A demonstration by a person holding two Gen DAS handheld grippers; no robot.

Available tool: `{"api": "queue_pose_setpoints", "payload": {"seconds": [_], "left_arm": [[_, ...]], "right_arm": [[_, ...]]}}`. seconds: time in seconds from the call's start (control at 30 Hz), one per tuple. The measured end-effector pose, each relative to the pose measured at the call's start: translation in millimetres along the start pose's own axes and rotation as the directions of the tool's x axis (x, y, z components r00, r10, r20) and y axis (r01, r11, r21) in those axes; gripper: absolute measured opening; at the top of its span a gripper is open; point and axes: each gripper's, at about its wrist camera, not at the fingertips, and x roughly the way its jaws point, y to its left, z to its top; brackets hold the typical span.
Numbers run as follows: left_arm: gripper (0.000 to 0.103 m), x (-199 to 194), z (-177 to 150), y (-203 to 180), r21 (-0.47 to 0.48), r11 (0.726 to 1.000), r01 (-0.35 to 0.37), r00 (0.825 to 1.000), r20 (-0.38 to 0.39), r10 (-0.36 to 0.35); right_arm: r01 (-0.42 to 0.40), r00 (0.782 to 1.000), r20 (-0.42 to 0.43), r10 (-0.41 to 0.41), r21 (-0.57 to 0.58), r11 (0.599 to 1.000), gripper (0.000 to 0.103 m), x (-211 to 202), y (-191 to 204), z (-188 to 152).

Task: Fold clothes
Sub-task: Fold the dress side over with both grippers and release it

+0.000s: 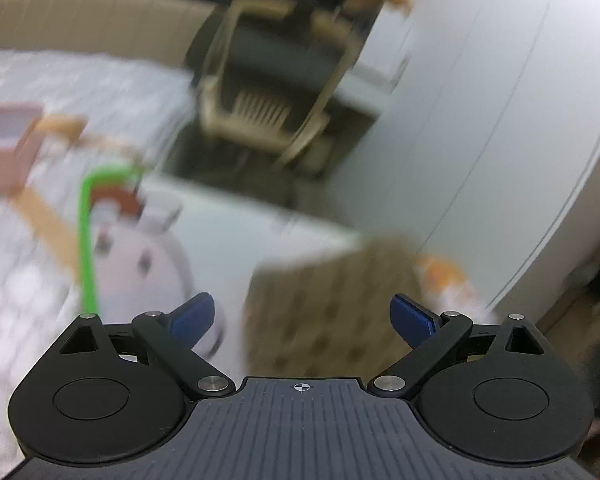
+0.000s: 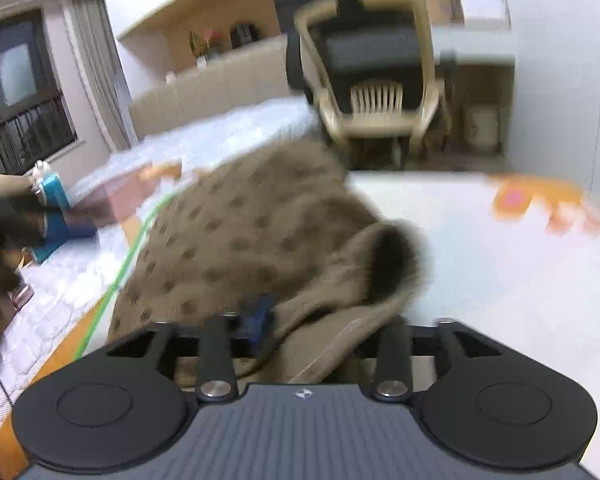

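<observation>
Spotted brown knit garment point(image 2: 236, 240) in right tongs point(image 2: 284, 320)

White tabletop point(image 2: 480, 264) bare right of brown garment point(image 2: 236, 240); chair point(image 2: 376, 92) blocks far edge (blurred).

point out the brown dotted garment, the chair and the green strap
brown dotted garment point(image 2: 236, 232), right wrist view, dotted middle
chair point(image 2: 376, 98), right wrist view, slatted backrest
green strap point(image 1: 87, 240), left wrist view, upright stretch

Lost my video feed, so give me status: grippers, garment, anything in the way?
Left gripper open, empty. Right gripper shut on tan knit garment with dark dots, draped over white table. Orange object at far edge, apart.
</observation>
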Motion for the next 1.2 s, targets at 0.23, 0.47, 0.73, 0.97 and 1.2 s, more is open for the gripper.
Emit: {"api": "queue_pose_setpoints", "payload": {"seconds": [0.23,0.47,0.73,0.97,1.2], "left_arm": [[0.099,18.1,-21.2,-0.8,0.053,0.999,0.001,0.998,-0.062,0.002],[0.099,28.6,-21.8,-5.6,0.033,0.999,0.011,0.997,-0.077,-0.008],[0.099,-21.3,-46.7,-13.0,0.130,0.990,0.045,0.998,-0.040,-0.040],[0.099,-19.0,-72.6,-42.4,0.219,0.971,0.094,0.995,-0.058,-0.083],[0.099,-32.2,-62.2,-55.4,0.208,0.973,0.099,0.995,-0.023,-0.096]], "right_arm": [[0.005,0.975,0.222,0.025,-0.133,0.991,0.063,-17.2,15.9,60.4],[-0.144,0.981,-0.134,0.139,-0.026,0.989,0.065,127.3,31.7,69.9],[-0.025,0.999,0.022,0.031,-0.224,0.974,0.074,66.9,6.7,47.9],[0.193,0.981,0.161,-0.112,-0.683,0.704,0.080,-23.8,23.1,-35.1],[0.198,0.980,0.176,-0.097,-0.776,0.599,0.080,12.9,63.6,-75.8]]}}
